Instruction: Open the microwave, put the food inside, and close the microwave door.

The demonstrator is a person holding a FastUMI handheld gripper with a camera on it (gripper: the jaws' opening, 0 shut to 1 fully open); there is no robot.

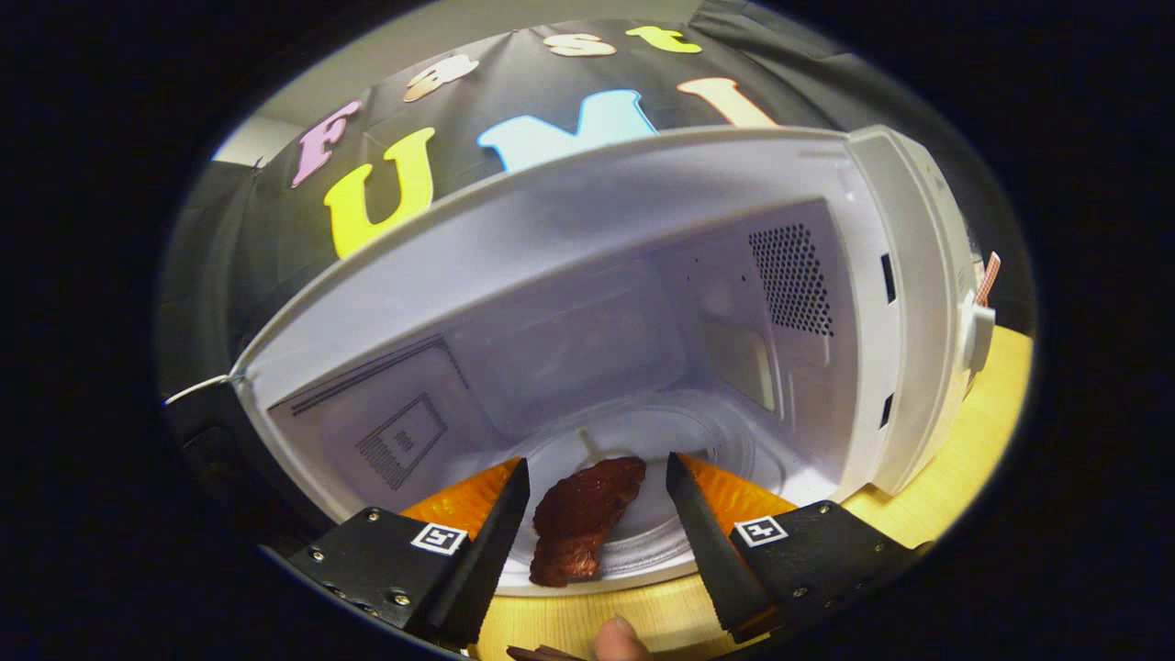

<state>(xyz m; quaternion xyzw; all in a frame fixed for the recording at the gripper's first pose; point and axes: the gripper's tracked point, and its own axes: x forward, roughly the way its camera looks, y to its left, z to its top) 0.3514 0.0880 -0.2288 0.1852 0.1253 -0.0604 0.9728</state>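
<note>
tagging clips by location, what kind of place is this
Probably a staged recording booth, not a real kitchen: an open microwave on a wooden table against a black cloth wall. The open gripper straddles the food.

The microwave [587,303] cavity stands open and roomy; only the meat [583,519] lies on its floor.

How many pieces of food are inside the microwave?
1. A dark brown piece of meat lies on the microwave floor near the front edge, between the open gripper fingers, untouched. Nothing else shows inside.
</note>
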